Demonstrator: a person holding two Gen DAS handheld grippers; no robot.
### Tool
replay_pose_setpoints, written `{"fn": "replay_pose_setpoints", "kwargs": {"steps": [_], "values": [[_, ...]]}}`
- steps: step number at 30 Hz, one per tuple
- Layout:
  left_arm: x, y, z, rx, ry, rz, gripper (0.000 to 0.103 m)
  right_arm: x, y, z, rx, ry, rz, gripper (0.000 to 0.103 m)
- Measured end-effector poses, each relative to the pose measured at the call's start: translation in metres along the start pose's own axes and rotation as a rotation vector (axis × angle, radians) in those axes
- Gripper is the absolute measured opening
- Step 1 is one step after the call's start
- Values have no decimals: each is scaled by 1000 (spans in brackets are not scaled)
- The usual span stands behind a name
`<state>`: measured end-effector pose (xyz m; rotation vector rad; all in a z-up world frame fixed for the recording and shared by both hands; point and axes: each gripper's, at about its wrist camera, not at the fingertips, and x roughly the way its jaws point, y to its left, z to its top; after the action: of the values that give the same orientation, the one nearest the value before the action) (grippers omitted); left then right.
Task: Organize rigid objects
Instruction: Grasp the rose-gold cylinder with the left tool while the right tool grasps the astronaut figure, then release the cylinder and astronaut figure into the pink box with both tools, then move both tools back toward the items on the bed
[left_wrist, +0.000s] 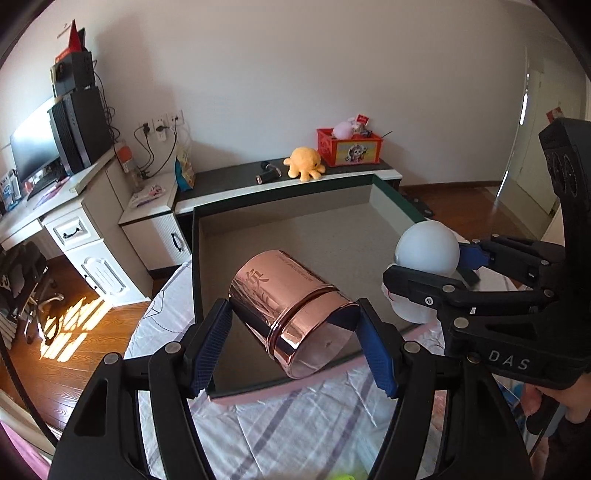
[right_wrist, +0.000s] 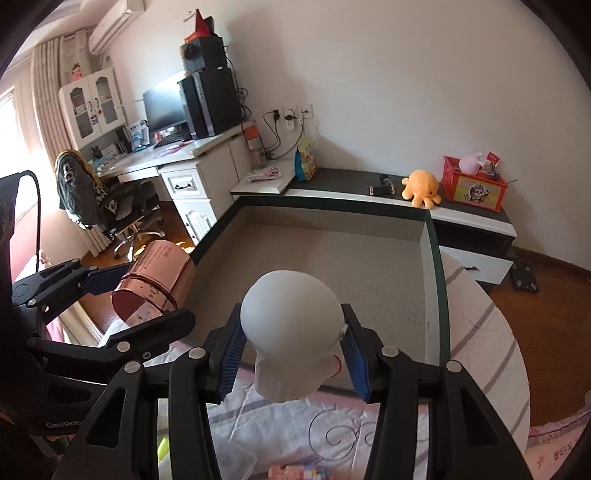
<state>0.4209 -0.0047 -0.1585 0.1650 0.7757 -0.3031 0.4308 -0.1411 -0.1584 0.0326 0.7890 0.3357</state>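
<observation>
Two handheld black claws with blue ribbed pads are held side by side above the near edge of a large shallow box (right_wrist: 432, 266) with dark green walls and a speckled beige floor, which rests on a bed covered by a white sheet with grey stripes (left_wrist: 295, 424). The left claw (left_wrist: 295, 343) is clamped on a shiny copper-coloured canister (left_wrist: 295, 314), a metal cylinder with a raised band around it and faint lettering on its side; it is tilted, its flat end towards the camera, and it hangs in the air over the box's near left part, one pad pressing on each side. The right claw (right_wrist: 291, 354) is clamped on a white bulb-shaped object (right_wrist: 291, 314) with a round frosted head and a narrower white base; the pads press on the narrower part just below the head, and it hangs over the near rim of the box. In the left wrist view the right claw and part of the person's hand (left_wrist: 565, 402) on its handle show at the right edge. Beyond the box, a low black-and-white cabinet (right_wrist: 472, 218) against the wall carries a yellow plush octopus (right_wrist: 421, 186), a red box of small toys (right_wrist: 474, 186) and a small dark cylinder (right_wrist: 382, 188). To the left stands a white bench (right_wrist: 177, 158) with a monitor (right_wrist: 162, 107) and a black computer tower (right_wrist: 212, 99).
</observation>
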Motion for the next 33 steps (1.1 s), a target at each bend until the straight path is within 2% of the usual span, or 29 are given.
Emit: {"fn": "replay_pose_setpoints", "kwargs": {"steps": [7, 10, 12, 13, 14, 15, 19, 21, 23, 30, 32, 33], "values": [[58, 2, 8, 19, 112, 34, 69, 52, -22, 4, 49, 106, -27, 50], [75, 2, 7, 14, 152, 62, 70, 61, -27, 5, 81, 123, -40, 51], [79, 3, 7, 15, 150, 74, 70, 59, -28, 4, 94, 103, -41, 52], [77, 2, 7, 14, 146, 63, 72, 56, -29, 4, 94, 94, -38, 58], [73, 2, 6, 15, 135, 51, 79, 52, -28, 5, 89, 85, -33, 66], [67, 2, 5, 17, 119, 49, 84, 46, -27, 5, 82, 69, -34, 70], [26, 4, -3, -3, 23, 78, 87, 7, -20, 1, 62, -18, -47, 80], [-3, 6, -10, -28, -36, 88, 97, -20, -11, -6, 35, -66, -75, 81], [-36, 7, -21, -54, -111, 127, 101, -51, -1, -18, 17, -125, -104, 82], [-149, -13, -88, -97, -327, 229, 103, -152, 34, -73, -13, -289, -172, 91], [-177, -24, -109, -112, -379, 241, 103, -176, 46, -91, -24, -332, -189, 103], [-189, -31, -119, -116, -402, 252, 103, -188, 53, -98, -29, -361, -194, 103]]}}
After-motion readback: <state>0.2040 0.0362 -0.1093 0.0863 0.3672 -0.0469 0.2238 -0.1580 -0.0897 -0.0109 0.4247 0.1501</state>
